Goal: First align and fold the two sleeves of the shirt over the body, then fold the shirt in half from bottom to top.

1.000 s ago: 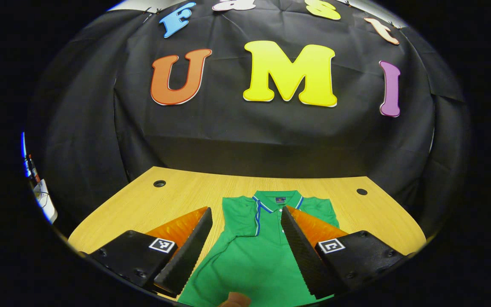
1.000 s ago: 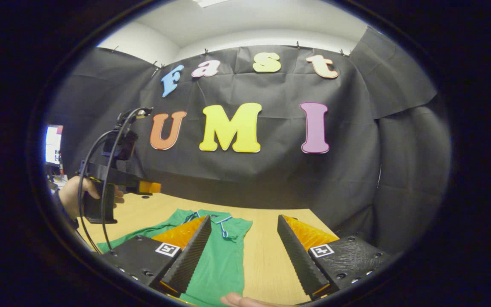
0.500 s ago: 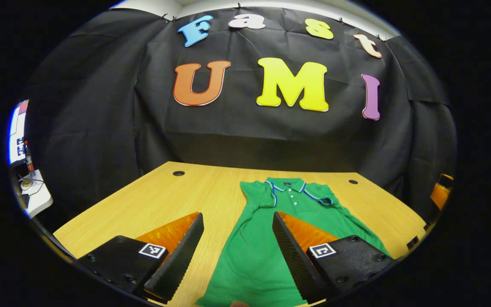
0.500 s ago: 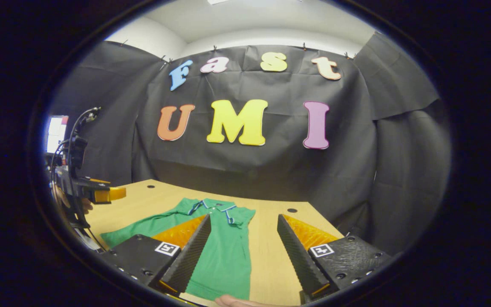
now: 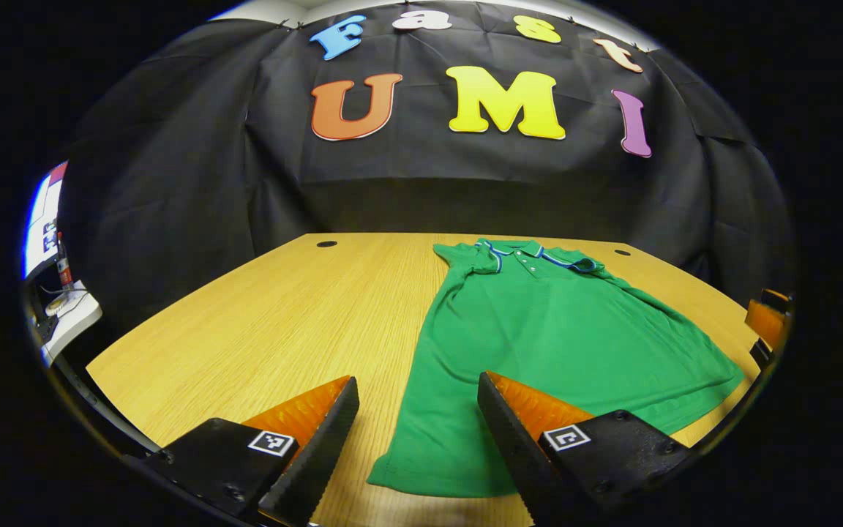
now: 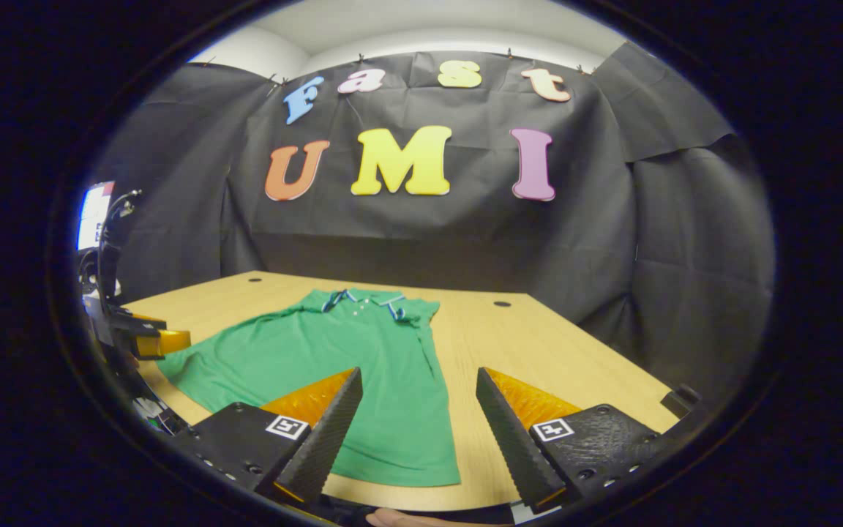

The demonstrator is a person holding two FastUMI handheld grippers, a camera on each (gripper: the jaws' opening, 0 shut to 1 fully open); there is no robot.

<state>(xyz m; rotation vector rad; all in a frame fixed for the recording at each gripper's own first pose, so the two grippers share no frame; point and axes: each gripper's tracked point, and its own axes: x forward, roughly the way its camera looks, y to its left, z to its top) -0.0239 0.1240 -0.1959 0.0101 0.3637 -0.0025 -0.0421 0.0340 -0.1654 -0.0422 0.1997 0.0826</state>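
Shirt (image 5: 553, 322), green, lies flat on the wooden tabletop (image 5: 282, 307), collar at the far end, hem near. Left hand-held gripper (image 5: 414, 439) and right hand-held gripper (image 6: 414, 432) hover above its hem, fingers spread, gripping nothing.

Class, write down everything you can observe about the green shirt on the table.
The green shirt is a polo of knit-looking fabric with a blue-and-white trimmed collar and a buttoned placket. It lies flat, front up, on the wooden table, collar toward the booth wall, hem at the near edge. Both sleeves look folded inward over the body. Neither gripper touches it.
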